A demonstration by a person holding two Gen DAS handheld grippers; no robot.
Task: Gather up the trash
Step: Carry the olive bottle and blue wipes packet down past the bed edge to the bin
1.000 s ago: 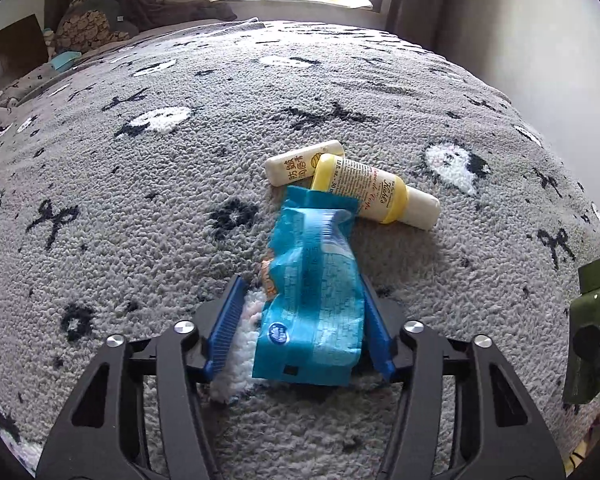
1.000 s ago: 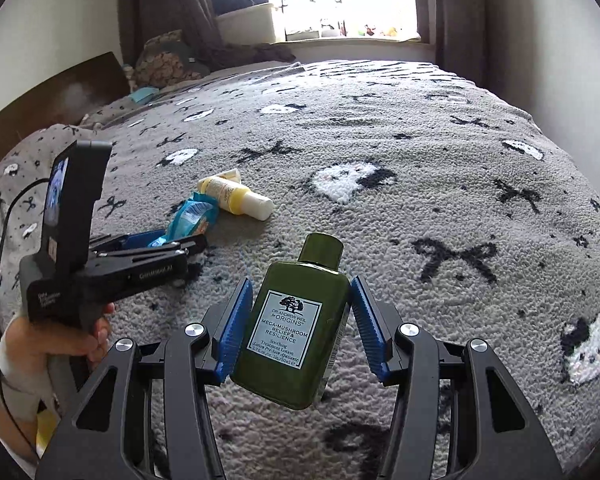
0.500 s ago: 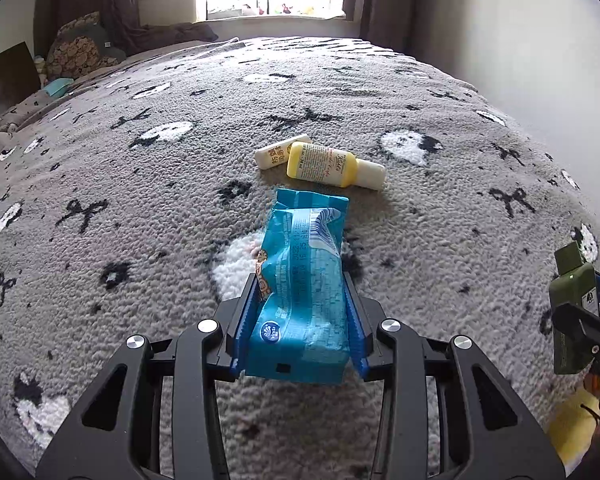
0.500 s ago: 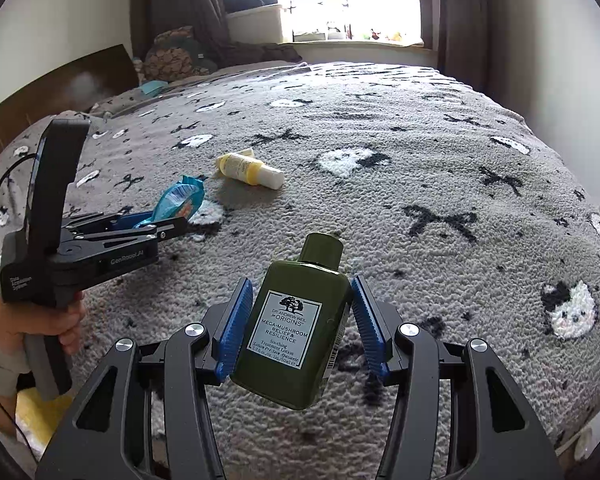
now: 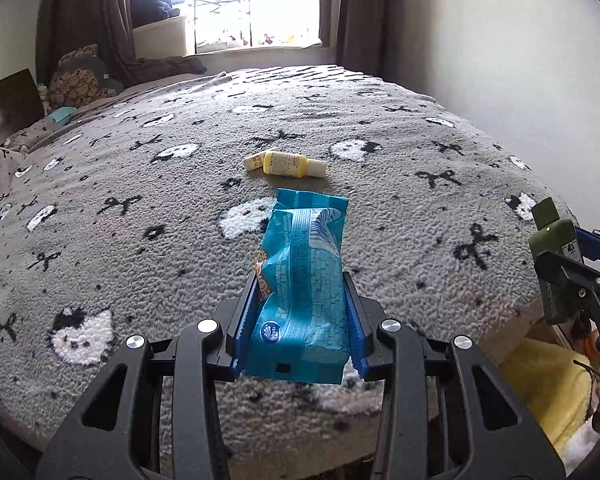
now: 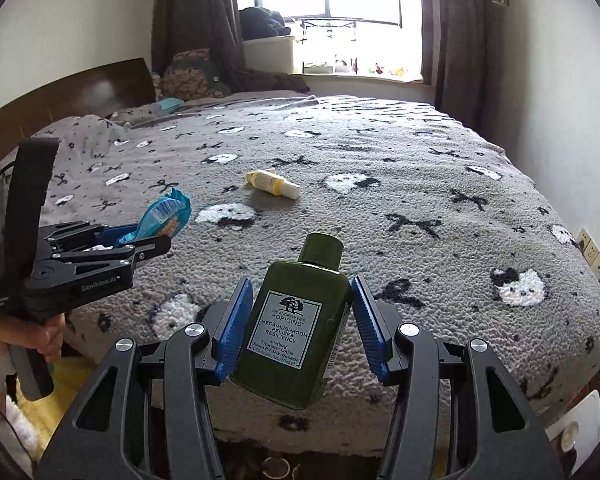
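Observation:
My left gripper point(image 5: 300, 284) is shut on a blue snack wrapper point(image 5: 304, 280) and holds it above the near edge of the bed; the wrapper also shows in the right wrist view point(image 6: 161, 216). My right gripper point(image 6: 302, 292) is shut on a dark green Origins bottle point(image 6: 295, 324), also held in the air at the bed's edge; the bottle shows at the right of the left wrist view point(image 5: 554, 252). A yellow bottle point(image 5: 289, 165) and a small cream tube point(image 5: 253, 160) lie together on the grey blanket point(image 5: 139, 240), far ahead of both grippers.
The bed fills both views, with pillows point(image 5: 79, 80) and a dark headboard point(image 6: 79, 88) at the far left. A window point(image 5: 255, 0) with curtains is behind it. A white wall point(image 5: 500, 60) runs along the right. A yellow cloth point(image 5: 540, 384) lies below the bed edge.
Both grippers have pulled back from the bed and lifted. The left one closed on the blue wrapper and raised it off the blanket. The yellow bottle and tube now look farther away.

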